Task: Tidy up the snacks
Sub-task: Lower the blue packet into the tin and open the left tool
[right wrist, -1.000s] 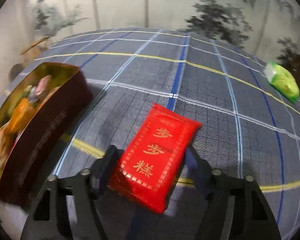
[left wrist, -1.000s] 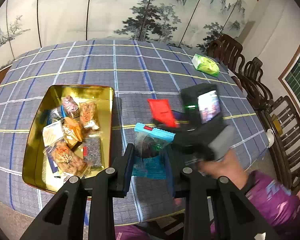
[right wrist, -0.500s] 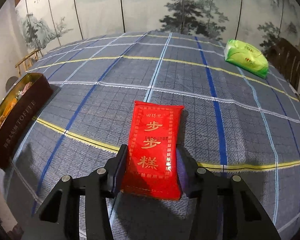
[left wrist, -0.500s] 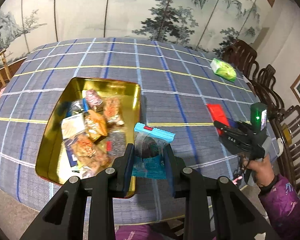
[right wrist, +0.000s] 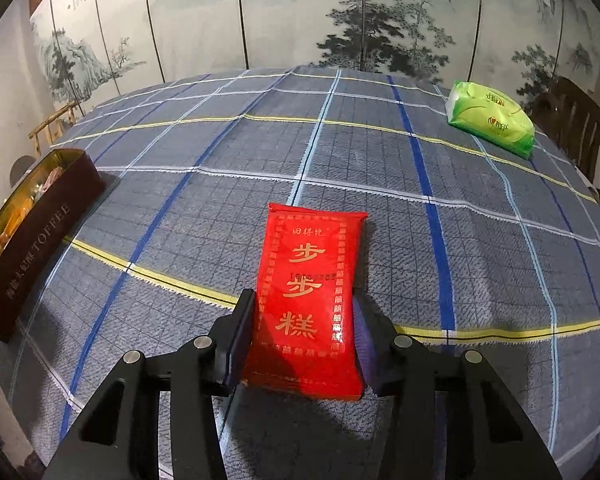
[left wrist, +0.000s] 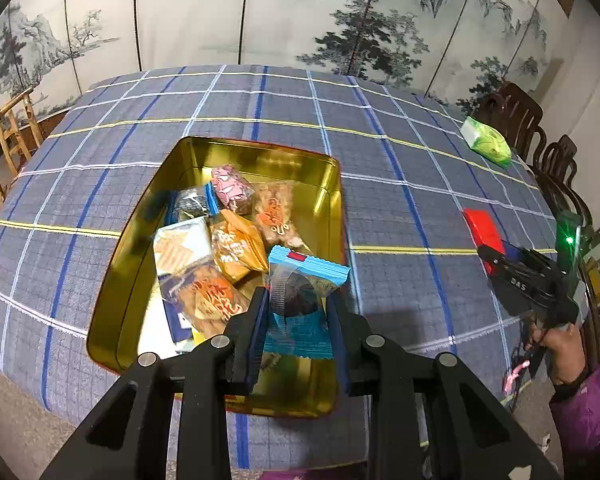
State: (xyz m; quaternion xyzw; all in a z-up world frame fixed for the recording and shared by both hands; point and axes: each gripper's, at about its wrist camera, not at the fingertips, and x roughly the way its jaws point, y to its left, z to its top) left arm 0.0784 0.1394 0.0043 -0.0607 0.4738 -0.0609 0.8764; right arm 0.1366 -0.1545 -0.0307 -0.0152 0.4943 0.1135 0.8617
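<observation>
Blue packet over the tin, red packet gripped on the cloth.

The blue snack packet is pinched between the nearly closed jaws of the left gripper, hanging above the near right corner of the gold tin, which already holds several wrapped snacks ahead and to the left of the jaws. The red packet lies flat on the checked tablecloth between the jaws of the right gripper, which have just been closing and now meet its long edges. By my reading most snacks are boxed; the blue one awaits release and the red one still has to travel. The green packet lies far ahead to the right, near the table's edge. Only the left wrist view looks into the tin; only the right wrist view shows the brown side lettered TOFFEE and the red packet's gold characters.
</observation>
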